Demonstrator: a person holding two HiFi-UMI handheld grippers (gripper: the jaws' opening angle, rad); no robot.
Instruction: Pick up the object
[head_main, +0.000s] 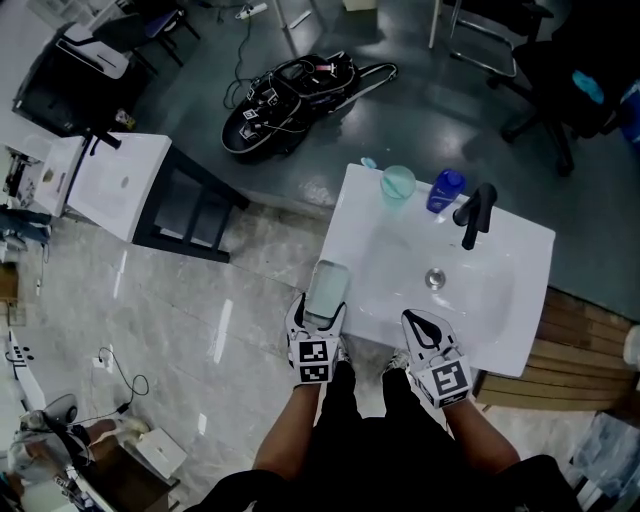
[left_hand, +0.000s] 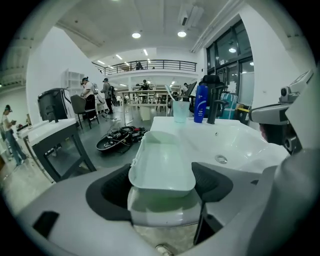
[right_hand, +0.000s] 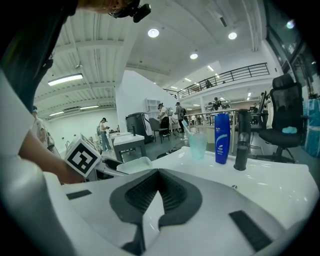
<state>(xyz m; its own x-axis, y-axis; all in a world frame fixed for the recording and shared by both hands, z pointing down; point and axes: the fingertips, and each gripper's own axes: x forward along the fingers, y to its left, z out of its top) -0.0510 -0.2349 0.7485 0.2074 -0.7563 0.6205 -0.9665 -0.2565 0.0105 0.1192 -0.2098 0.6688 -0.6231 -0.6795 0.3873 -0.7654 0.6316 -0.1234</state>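
A pale, rounded rectangular plastic box (head_main: 327, 288) (left_hand: 162, 160) lies on the front left corner of the white sink (head_main: 520, 300). My left gripper (head_main: 322, 318) (left_hand: 162, 176) is at its near end, with one dark pad against each long side, shut on the box. The box still rests on the sink's rim. My right gripper (head_main: 420, 325) (right_hand: 156, 176) hovers over the sink's front edge to the right, its pads together with nothing between them. The right gripper view also shows the box (right_hand: 132, 165) and the left gripper's marker cube.
A black faucet (head_main: 477, 215), a blue bottle (head_main: 446, 190) and a green cup (head_main: 397, 182) stand along the sink's back. A drain (head_main: 435, 278) sits mid-basin. A white side table (head_main: 120, 185) stands left, a black tangle of gear (head_main: 285, 100) lies on the floor, and an office chair (head_main: 560, 70) is behind.
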